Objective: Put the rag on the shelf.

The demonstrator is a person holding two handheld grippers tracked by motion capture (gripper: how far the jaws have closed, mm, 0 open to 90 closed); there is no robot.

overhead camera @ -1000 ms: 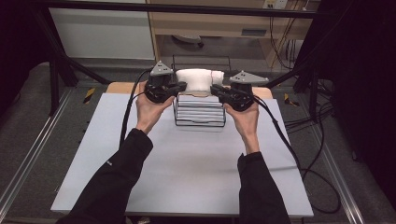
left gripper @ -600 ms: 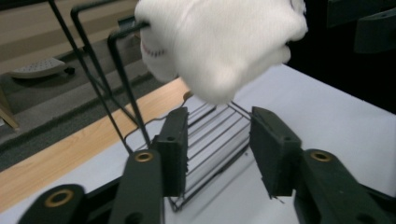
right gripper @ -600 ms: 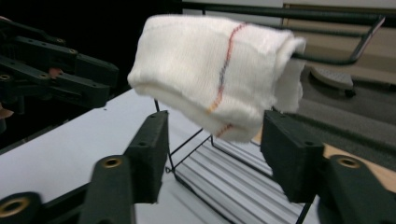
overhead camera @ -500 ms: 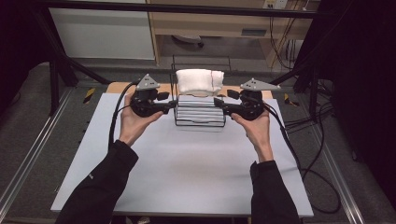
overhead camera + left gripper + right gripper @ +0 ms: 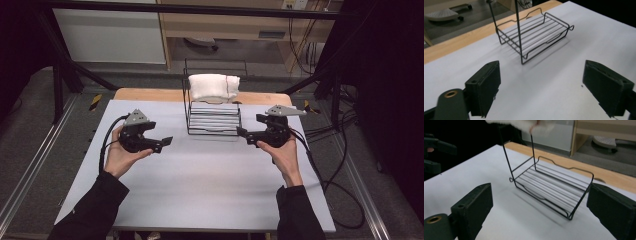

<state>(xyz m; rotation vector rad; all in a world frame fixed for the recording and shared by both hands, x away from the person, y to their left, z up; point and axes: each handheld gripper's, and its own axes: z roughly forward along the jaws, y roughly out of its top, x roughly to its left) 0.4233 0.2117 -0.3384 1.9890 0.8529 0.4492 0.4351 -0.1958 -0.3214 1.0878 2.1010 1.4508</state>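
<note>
No readable text, label, brand, number or sign on anything here.

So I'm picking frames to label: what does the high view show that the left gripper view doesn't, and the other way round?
High view: the white towel draped over the wire rack's top bar, and the left gripper and right gripper set apart on either side of the rack. Left gripper view: a close look at its pads, nothing between them, and the rack's bare lower shelf. Both: the rack on the white table.
</note>
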